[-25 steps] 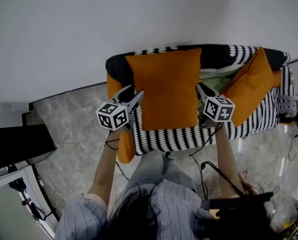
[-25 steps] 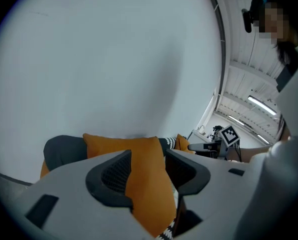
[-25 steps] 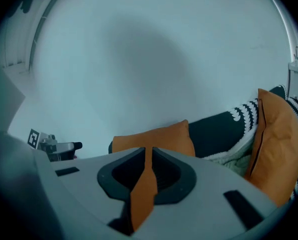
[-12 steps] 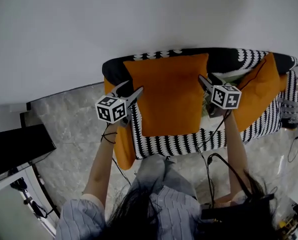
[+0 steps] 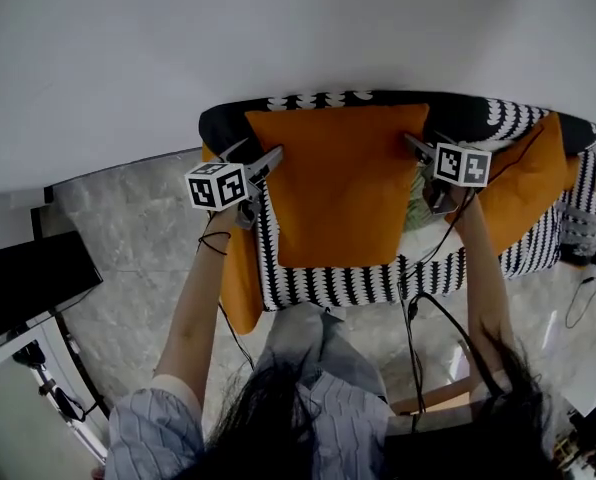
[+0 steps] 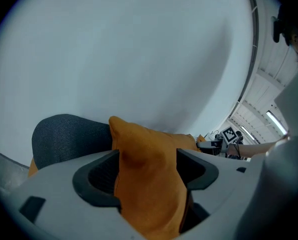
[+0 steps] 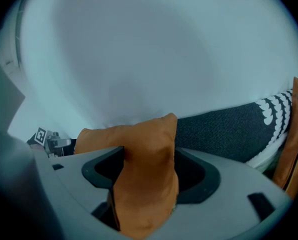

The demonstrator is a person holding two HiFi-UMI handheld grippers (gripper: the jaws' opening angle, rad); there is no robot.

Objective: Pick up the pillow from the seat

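The large orange pillow [image 5: 338,183] lies on the black-and-white patterned sofa [image 5: 358,283], its top edge against the dark backrest [image 5: 223,123]. My left gripper [image 5: 268,158] is at its upper left corner and my right gripper [image 5: 413,143] at its upper right corner. In the left gripper view the pillow corner [image 6: 149,184] stands between the wide jaws of the left gripper [image 6: 146,171]. The right gripper view shows the other corner [image 7: 144,179] between the spread jaws of the right gripper [image 7: 149,169]. Both pairs of jaws have just been opening and no longer pinch the fabric.
A second orange pillow [image 5: 533,183] leans at the sofa's right end, with a green item [image 5: 415,208] beside it. An orange cover [image 5: 240,278] hangs over the left arm. A black screen [image 5: 28,288] stands at lower left. Cables [image 5: 418,318] trail below the seat.
Both grippers have carried the pillow away from me toward the backrest and lower. Their jaws have spread, letting go of the two upper corners.
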